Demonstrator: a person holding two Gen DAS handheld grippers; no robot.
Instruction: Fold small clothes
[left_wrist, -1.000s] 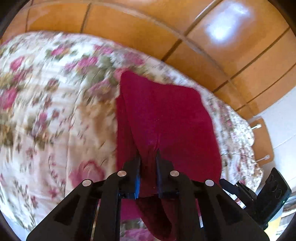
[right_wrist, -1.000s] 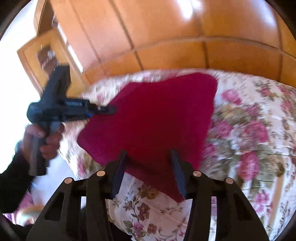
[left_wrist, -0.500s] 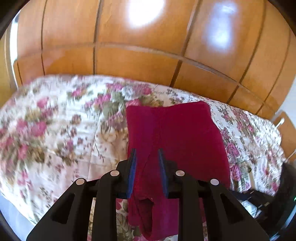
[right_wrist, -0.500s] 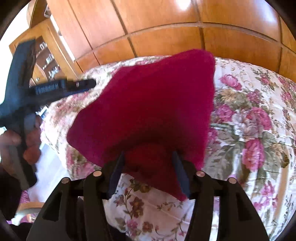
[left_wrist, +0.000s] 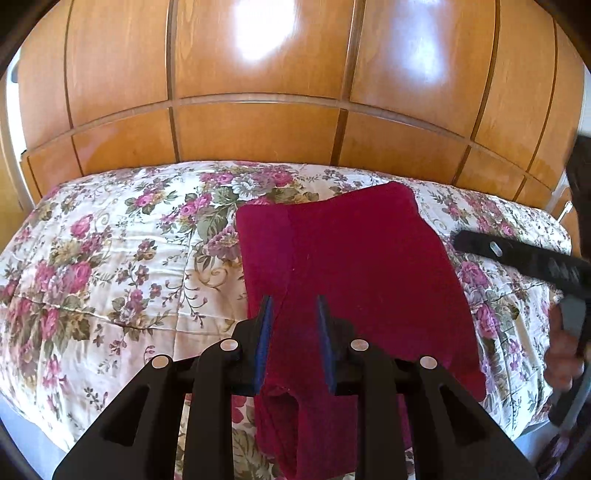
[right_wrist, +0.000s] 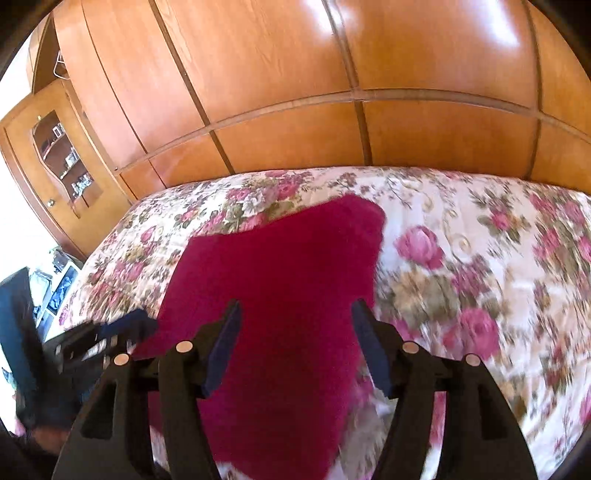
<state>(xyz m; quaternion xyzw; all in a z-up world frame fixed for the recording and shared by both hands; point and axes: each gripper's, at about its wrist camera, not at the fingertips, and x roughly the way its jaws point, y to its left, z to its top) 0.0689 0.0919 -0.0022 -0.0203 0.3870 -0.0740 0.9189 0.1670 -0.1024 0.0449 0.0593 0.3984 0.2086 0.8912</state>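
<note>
A: From the left wrist, the dark red, soft knitted garment (left_wrist: 354, 280) is lying folded on the flowered quilted bedspread (left_wrist: 110, 266), its near end drooping over the bed's edge. The left gripper (left_wrist: 293, 314) is hovering over it with its jaws a little apart, pinching nothing; they have just been opening, then holding. The right gripper's black finger (left_wrist: 517, 254) is reaching in from the side.

B: And the right wrist?

A: The right gripper (right_wrist: 295, 332) is standing spread wide above the same red cloth (right_wrist: 280, 280), pads clear of it, jaws having just been opening. The left gripper (right_wrist: 99, 339) is showing blurred at the cloth's side.

B: Handling?

A: I'm judging it light, limp and clingy rather than slippery, nothing fragile. I'm thinking a pinch at a corner or along a doubled edge, catching every layer, is holding best.
</note>
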